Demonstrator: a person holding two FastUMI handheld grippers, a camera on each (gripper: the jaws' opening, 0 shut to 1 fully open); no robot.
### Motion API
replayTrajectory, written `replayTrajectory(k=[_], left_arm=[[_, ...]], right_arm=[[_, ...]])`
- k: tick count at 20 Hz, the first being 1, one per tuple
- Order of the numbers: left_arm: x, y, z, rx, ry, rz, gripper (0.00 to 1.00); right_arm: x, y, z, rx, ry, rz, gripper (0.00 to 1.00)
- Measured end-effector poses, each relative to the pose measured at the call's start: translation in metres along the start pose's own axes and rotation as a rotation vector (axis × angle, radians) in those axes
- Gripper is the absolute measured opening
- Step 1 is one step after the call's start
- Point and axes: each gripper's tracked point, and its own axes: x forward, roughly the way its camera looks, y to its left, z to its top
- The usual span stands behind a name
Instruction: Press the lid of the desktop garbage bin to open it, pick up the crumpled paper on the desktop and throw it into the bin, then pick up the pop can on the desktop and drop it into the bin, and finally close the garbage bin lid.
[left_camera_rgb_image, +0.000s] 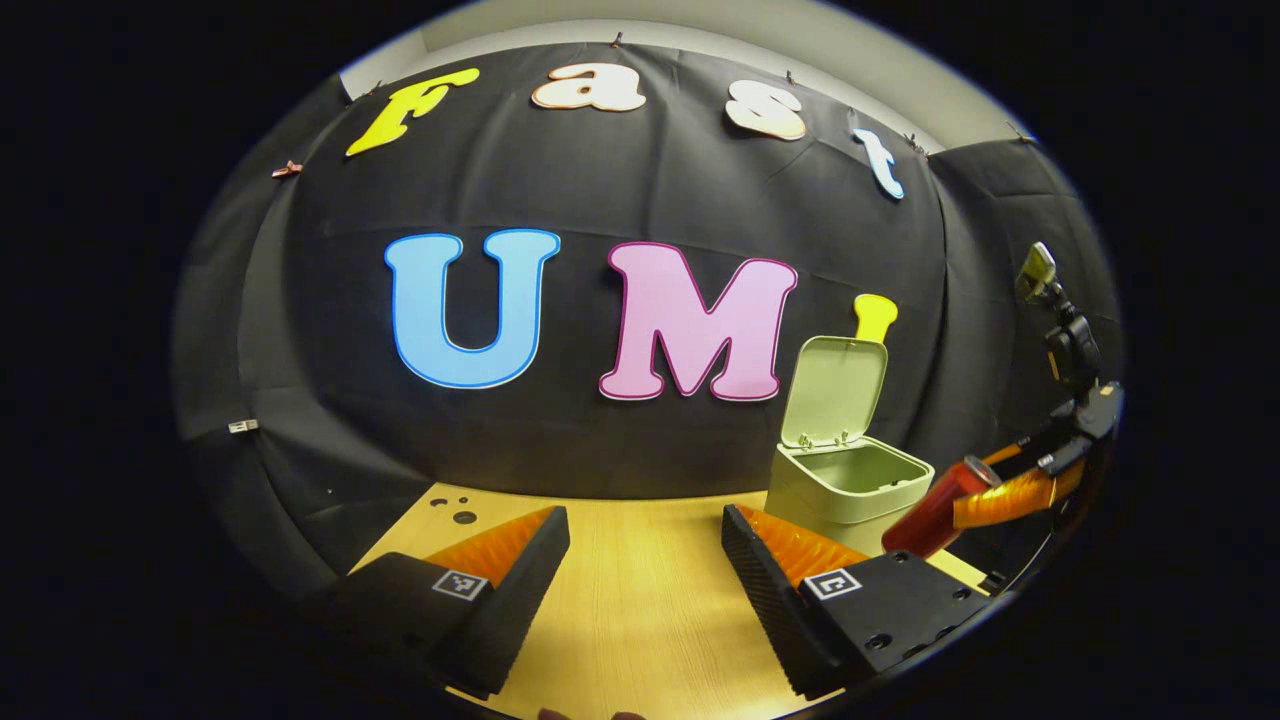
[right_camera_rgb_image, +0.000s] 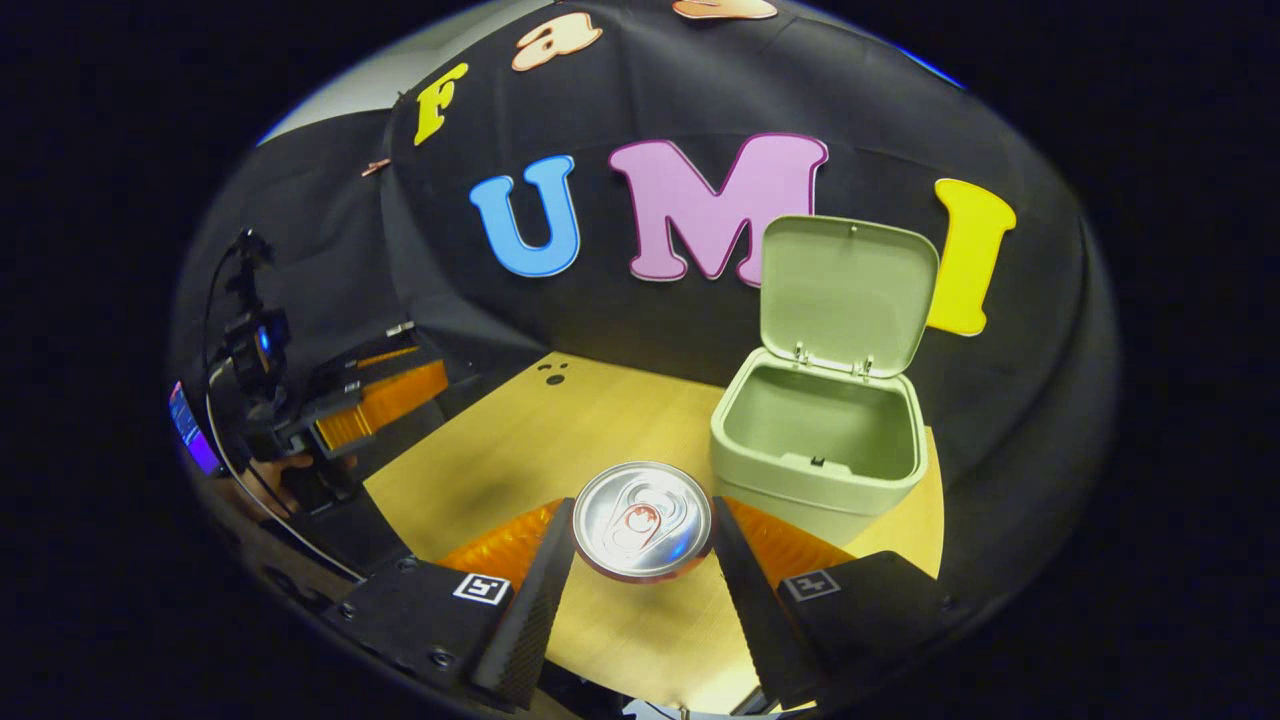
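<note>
Jaws of the left gripper (left_camera_rgb_image: 645, 560) stand wide apart over the bare table (left_camera_rgb_image: 640, 620). At 3 o'clock from them in the left gripper view, the right gripper (right_camera_rgb_image: 640, 560) clamps the can (right_camera_rgb_image: 642, 520). Beyond the can at 1 o'clock in the right gripper view, the bin (right_camera_rgb_image: 815, 450) stands on the table, lid (right_camera_rgb_image: 848, 292) upright; no contents are visible inside.

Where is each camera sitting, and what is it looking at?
Left gripper view: rides the left claw, open and empty above the table, facing the booth wall; the right claw holds the pop can beside the bin.
Right gripper view: rides the right claw, shut on the pop can, facing the open bin; the left claw is farther off.
Shared: bin, can, table, both claws.
</note>
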Motion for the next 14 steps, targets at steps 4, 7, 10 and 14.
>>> replayTrajectory(k=[4, 7, 10, 14], left_arm=[[-0.002, 0.000, 0.001, 0.000, -0.005, 0.001, 0.99], [-0.004, 0.001, 0.001, -0.003, -0.004, 0.005, 0.99], [-0.004, 0.002, 0.001, -0.009, -0.006, 0.013, 0.99], [-0.006, 0.005, 0.003, -0.008, -0.007, 0.023, 0.99]], right_arm=[[0.002, -0.024, 0.038, 0.003, -0.065, -0.030, 0.83], [0.007, -0.047, 0.060, -0.026, -0.101, -0.076, 0.83], [0.017, -0.068, 0.075, -0.015, -0.126, -0.110, 0.83], [0.038, -0.095, 0.079, -0.009, -0.126, -0.152, 0.83]])
